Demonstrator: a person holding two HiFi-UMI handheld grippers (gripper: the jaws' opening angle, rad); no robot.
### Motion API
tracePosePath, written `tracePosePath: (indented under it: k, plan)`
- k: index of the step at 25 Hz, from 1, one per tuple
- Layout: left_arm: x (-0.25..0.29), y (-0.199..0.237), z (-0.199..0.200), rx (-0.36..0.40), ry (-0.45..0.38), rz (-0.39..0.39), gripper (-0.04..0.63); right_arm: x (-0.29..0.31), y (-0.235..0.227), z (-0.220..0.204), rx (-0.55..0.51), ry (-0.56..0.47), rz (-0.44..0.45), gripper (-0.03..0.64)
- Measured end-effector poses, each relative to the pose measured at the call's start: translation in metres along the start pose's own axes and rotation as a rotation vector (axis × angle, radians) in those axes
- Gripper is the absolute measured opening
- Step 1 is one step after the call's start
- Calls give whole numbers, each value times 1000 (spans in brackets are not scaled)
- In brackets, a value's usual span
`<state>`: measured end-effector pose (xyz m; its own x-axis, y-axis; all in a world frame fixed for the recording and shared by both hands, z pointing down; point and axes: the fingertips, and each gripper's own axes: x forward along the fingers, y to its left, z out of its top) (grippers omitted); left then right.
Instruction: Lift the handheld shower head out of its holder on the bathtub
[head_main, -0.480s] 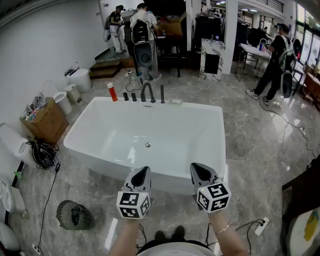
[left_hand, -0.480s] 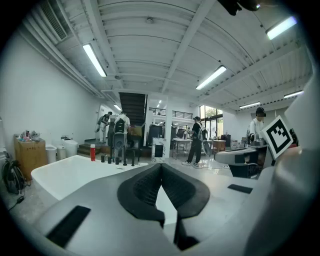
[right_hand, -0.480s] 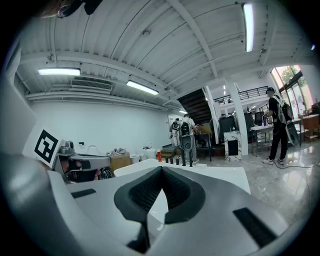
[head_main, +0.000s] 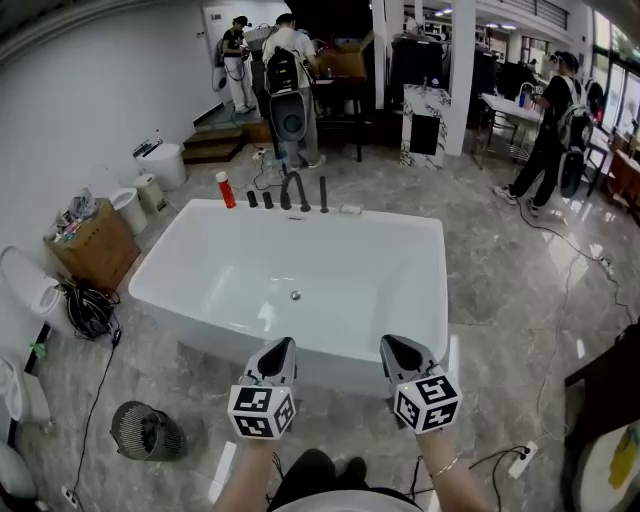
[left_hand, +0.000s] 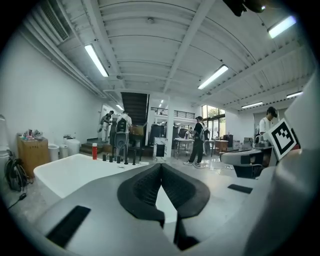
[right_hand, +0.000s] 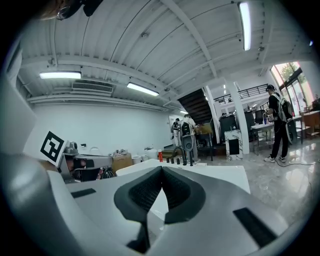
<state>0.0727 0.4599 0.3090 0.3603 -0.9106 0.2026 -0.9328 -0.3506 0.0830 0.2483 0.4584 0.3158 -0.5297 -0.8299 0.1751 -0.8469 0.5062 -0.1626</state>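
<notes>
A cardboard box (head_main: 95, 248) stands by the wall (head_main: 80, 100); black cables (head_main: 88, 305) coil beside it; a fan (head_main: 147, 431) sits on the floor (head_main: 500, 290).
</notes>
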Motion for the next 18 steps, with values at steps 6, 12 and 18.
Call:
tracePosePath:
  k: [6, 12, 18]
  plan:
    - [20, 8, -2, -10, 18, 19, 20, 15, -16, 2, 21, -2, 3, 6]
    - [76, 50, -4, -10, 27, 16, 20, 80, -38, 9, 18, -17, -8, 8]
    - [173, 126, 8, -5, 34, -21, 20, 198, -65, 19, 29, -11, -28, 87]
